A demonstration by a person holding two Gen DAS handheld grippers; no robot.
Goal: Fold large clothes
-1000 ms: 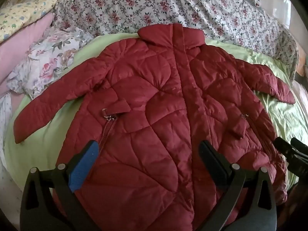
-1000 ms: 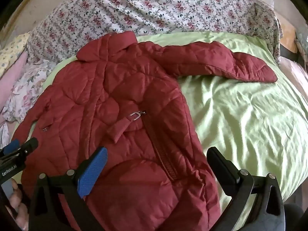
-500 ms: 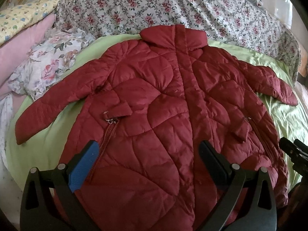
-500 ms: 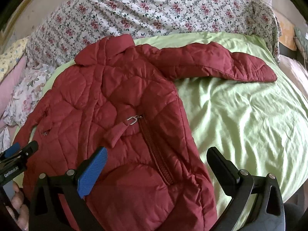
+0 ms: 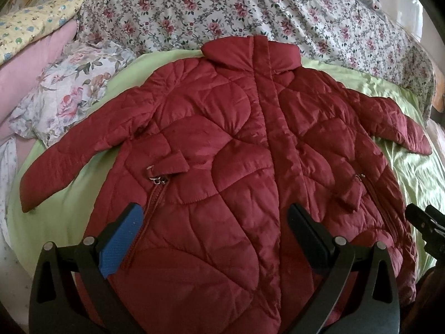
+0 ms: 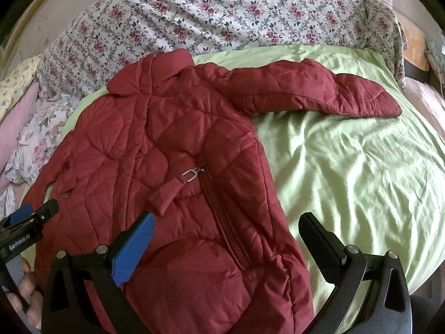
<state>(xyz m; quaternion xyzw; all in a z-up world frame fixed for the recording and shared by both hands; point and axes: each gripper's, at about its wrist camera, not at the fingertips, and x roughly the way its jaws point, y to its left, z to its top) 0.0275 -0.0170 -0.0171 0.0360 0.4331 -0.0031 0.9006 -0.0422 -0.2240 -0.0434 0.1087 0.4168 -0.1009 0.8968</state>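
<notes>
While flat: red jacket (image 5: 236,167) on sheet (image 6: 347,167).

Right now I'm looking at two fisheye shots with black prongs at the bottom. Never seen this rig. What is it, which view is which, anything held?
There is no robot arm here. A person holds a two-finger hand gripper in each hand, and each carries a fisheye camera looking forward along its fingers.

One picture is from the left gripper; its blue-padded and black fingers frame the bottom. The other is from the right gripper, and it also shows the left gripper at its left edge with the person's hand holding it.

On the bed, a red quilted jacket lies front up, closed, with both sleeves spread out, on a light green sheet. Floral bedding is piled behind it.

Nothing is held. Both grippers are open above the jacket's lower part, and no fold shows yet.
</notes>
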